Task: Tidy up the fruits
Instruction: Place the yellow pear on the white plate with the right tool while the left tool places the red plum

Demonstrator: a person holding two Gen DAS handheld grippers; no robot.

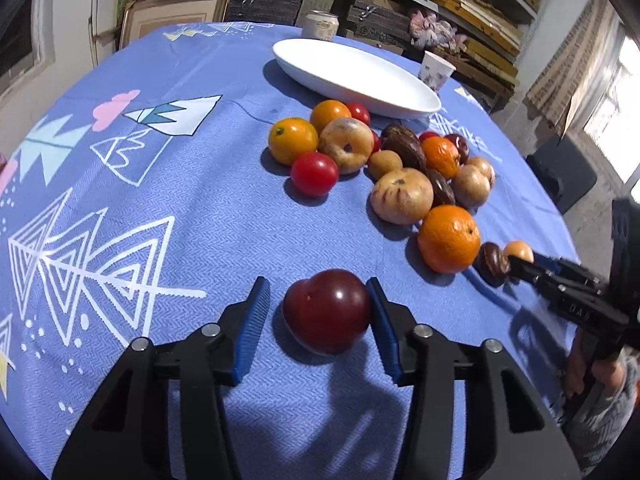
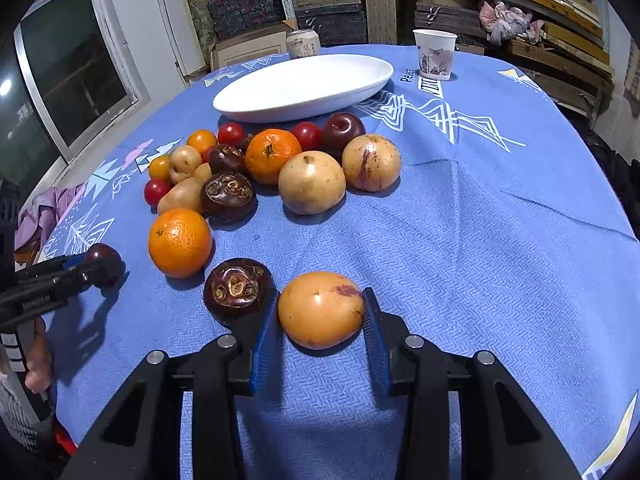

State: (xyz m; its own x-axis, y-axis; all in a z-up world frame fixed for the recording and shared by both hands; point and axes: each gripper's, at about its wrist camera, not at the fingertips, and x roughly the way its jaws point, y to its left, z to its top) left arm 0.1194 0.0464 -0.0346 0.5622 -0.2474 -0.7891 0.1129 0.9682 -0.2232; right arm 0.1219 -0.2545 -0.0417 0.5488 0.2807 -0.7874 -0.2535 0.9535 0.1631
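Observation:
A dark red plum (image 1: 327, 310) lies on the blue cloth between the fingers of my left gripper (image 1: 320, 322); the right pad touches it, the left pad stands apart. A yellow-orange fruit (image 2: 320, 309) lies on the cloth between the pads of my right gripper (image 2: 320, 334), both pads at its sides. A pile of oranges (image 2: 179, 241), tomatoes, tan fruits (image 2: 311, 181) and dark brown fruits (image 2: 237, 287) lies before a white oval plate (image 2: 304, 86). The right gripper also shows in the left wrist view (image 1: 520, 266).
A paper cup (image 2: 435, 54) and a drink can (image 2: 303, 43) stand beyond the plate. Shelves with stacked boards fill the back. The left gripper shows at the left of the right wrist view (image 2: 96, 266). The table edge falls away on the right.

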